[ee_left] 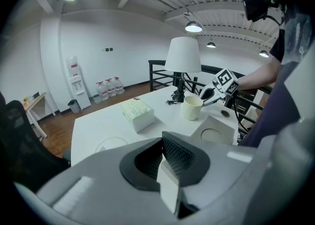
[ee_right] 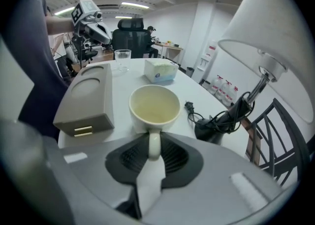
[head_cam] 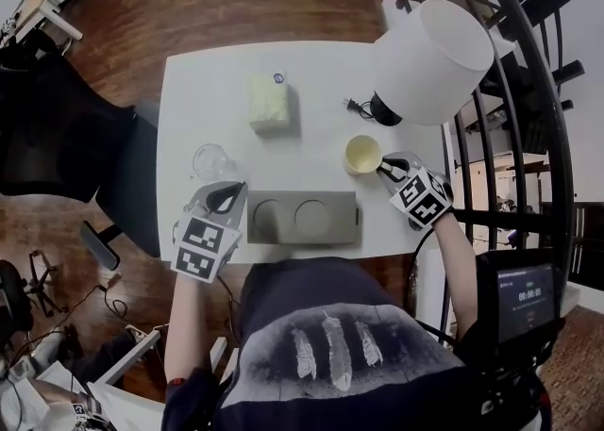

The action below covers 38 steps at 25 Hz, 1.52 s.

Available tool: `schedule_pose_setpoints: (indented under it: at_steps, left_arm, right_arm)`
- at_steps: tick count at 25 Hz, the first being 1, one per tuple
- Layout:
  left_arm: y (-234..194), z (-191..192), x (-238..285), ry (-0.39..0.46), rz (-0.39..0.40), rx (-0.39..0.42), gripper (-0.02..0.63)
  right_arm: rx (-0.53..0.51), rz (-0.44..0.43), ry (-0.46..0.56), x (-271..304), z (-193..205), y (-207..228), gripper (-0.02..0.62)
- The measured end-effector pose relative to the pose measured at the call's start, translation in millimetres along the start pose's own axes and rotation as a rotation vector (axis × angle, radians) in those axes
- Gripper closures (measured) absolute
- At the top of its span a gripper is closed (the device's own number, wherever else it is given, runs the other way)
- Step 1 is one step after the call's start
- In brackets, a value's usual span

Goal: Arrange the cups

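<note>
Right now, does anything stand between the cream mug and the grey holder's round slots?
Nothing visible does. The right gripper is shut on the handle of the cream mug. Only bare table lies between it and the grey holder, and both round slots look empty.

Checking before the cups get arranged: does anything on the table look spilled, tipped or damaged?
Nothing stands out. The cream ceramic mug stands upright, its handle gripped by the right tool. The clear drinking glass is upright too, and the grey two-well holder lies flat on the white table. No spill or damage shows.
</note>
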<state>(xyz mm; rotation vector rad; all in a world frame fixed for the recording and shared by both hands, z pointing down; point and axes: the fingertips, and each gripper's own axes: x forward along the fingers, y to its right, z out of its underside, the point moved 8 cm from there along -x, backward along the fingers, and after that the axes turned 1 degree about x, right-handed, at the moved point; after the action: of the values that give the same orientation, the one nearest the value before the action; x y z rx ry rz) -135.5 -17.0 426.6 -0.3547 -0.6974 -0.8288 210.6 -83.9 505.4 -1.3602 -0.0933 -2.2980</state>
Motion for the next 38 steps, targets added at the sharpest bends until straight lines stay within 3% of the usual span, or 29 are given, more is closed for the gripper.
schedule_pose_setpoints:
  at_steps: [8, 16, 22, 27, 38]
  left_arm:
    - [-0.5, 7.8, -10.8, 0.001, -0.019, -0.012, 0.591]
    - [1.7, 13.6, -19.4, 0.021, -0.024, -0.017, 0.591]
    - [6.6, 19.8, -25.2, 0.025, -0.023, -0.020, 0.591]
    - [13.3, 25.3, -29.8, 0.033, -0.027, -0.020, 0.591]
    - [16.1, 51.2, -45.3, 0.037, -0.037, -0.045, 0.591]
  right_arm:
    - [-0.022, -0.027, 0.059, -0.7, -15.4, -10.0, 0.534]
    - [-0.046, -0.021, 0.209, -44.9, -62.6, -14.6, 0.534]
    - [-0.130, -0.112, 0.303, -87.9, -104.1, -35.6, 0.534]
    - [-0.203, -0.169, 0.278, -95.8, -108.4, -65.9, 0.534]
    - [-0.219, -0.237, 0.215, -72.7, -89.6, -115.0, 0.534]
